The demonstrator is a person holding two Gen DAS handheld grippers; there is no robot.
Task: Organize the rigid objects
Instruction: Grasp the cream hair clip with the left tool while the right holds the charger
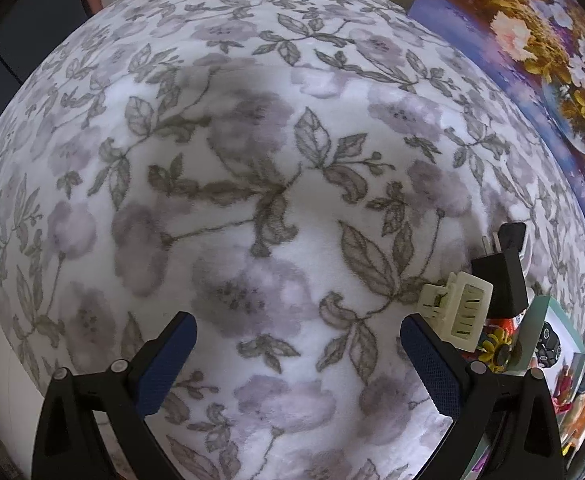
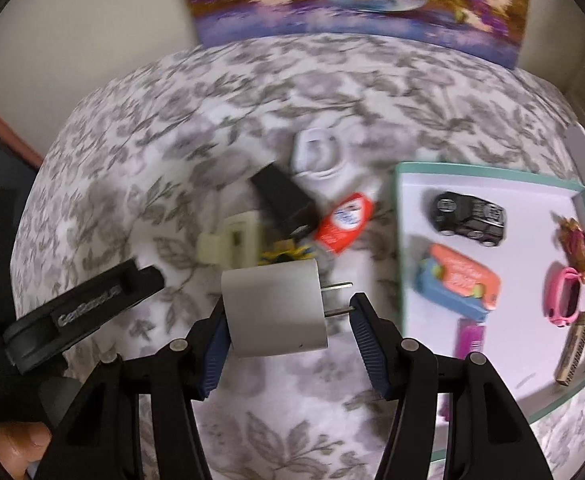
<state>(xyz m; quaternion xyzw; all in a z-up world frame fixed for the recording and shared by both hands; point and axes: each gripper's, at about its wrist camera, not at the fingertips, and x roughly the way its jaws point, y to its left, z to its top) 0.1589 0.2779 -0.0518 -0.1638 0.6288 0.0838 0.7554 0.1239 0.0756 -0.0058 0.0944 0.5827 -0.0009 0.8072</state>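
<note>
Right wrist view shows a white plug adapter (image 2: 274,308) sitting between the fingers of the right gripper (image 2: 288,320), its flat back against the left pad and its two metal prongs pointing at the right pad. The lower prong tip touches or nearly touches that pad; motion blur keeps me from telling whether the fingers are truly clamping it. Just beyond the adapter lies a small pile on the floral blanket (image 2: 152,184): a cream hair clip (image 2: 228,242), a black charger (image 2: 286,200), a red-and-white packet (image 2: 346,220) and a white round item (image 2: 318,154). To the right sits a shallow tray (image 2: 492,170) with a green rim, holding a black toy car (image 2: 468,218), an orange and blue case (image 2: 458,286), a pink toy (image 2: 564,296) and a harmonica (image 2: 572,354). Bare room remains in the tray's middle and near corner.

Left wrist view has the left gripper (image 1: 296,356) spread wide and holding nothing, over open blanket. The pile lies beside its right finger, and the tray edge is at the far right. A flower painting (image 1: 532,60) leans along the blanket's far edge.
</note>
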